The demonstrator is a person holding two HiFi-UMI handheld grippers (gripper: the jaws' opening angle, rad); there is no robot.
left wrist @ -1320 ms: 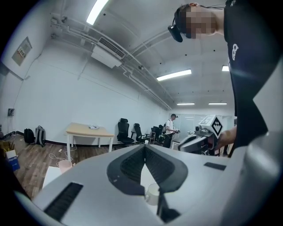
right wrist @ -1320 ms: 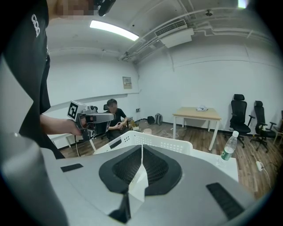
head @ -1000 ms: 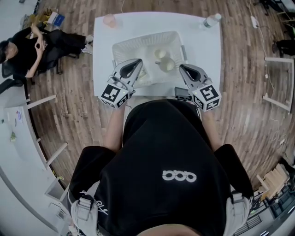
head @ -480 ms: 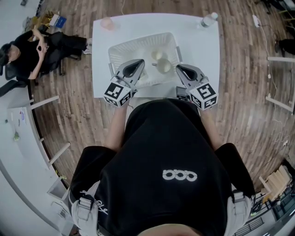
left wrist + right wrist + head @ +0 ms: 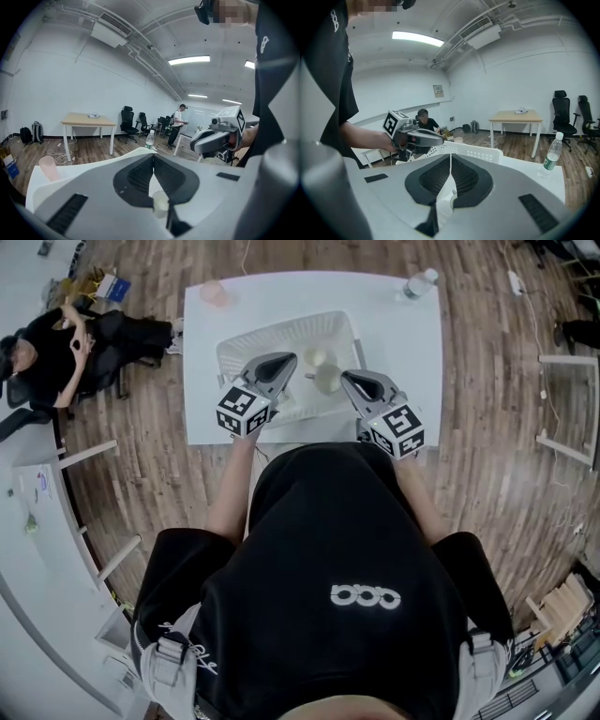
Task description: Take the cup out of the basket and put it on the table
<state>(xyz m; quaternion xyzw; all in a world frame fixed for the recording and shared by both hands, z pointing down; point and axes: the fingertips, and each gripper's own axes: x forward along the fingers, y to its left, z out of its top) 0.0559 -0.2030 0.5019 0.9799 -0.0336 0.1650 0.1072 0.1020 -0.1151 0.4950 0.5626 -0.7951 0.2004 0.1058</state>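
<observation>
A white slotted basket (image 5: 253,348) stands on the white table (image 5: 403,343). Two cream cups lie inside it: one (image 5: 319,358) farther back, and one with a handle (image 5: 328,380) nearer me. My left gripper (image 5: 287,360) reaches over the basket's near rim with its jaws shut and nothing in them, just left of the cups. My right gripper (image 5: 346,378) is shut too and empty, its tip by the basket's near right corner beside the nearer cup. In the left gripper view a cream cup (image 5: 159,204) shows below the closed left gripper (image 5: 153,157). The right gripper view shows the shut right gripper (image 5: 450,157) before the basket wall (image 5: 476,152).
A water bottle (image 5: 419,282) stands at the table's far right corner and a pink cup (image 5: 216,292) at its far left. A dark device (image 5: 367,431) lies on the near edge. A seated person (image 5: 56,338) is left of the table on the wooden floor.
My left gripper has moved forward and down, from the basket's near rim to over its inside beside the cups. The right gripper has stayed about where it was, still shut.
</observation>
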